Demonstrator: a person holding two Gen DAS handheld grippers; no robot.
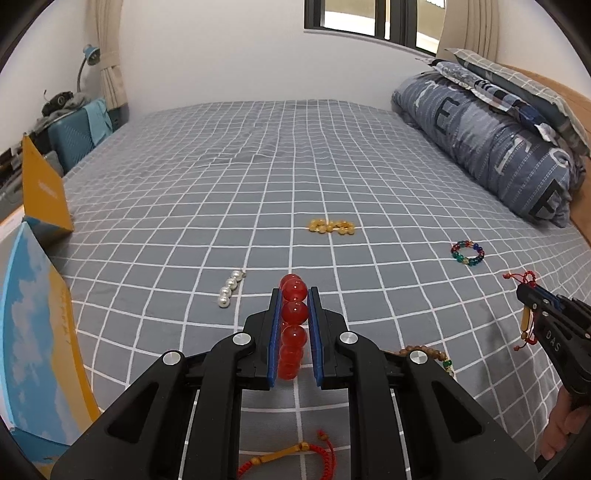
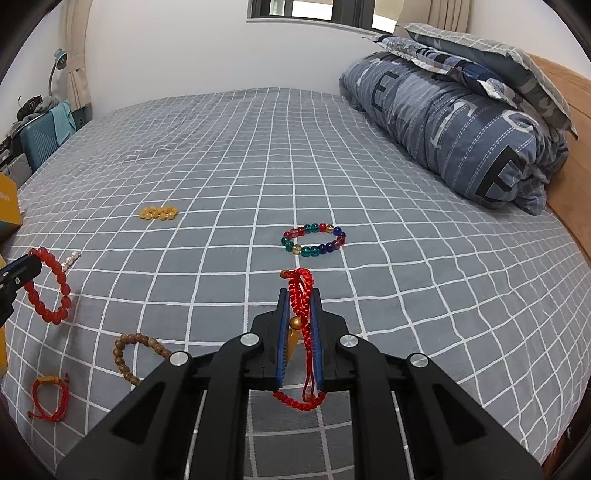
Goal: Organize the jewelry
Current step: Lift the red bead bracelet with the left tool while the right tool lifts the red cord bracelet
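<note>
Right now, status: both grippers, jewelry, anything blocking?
Left gripper shut on red bead bracelet. Right gripper shut on red cord bracelet. Five pieces loose on bed. Nothing blocking.

I am in a home bedroom. A bed point(image 1: 295, 155) with a grey checked sheet fills my view, a folded blue quilt point(image 1: 491, 140) and pillows point(image 2: 491, 62) at its head, curtains point(image 1: 110, 55) beside a window point(image 1: 373, 18), a desk lamp point(image 1: 88, 59).

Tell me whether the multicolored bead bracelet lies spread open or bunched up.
Spread open: the multicolored bead bracelet lies as a round ring on the bedsheet.
</note>
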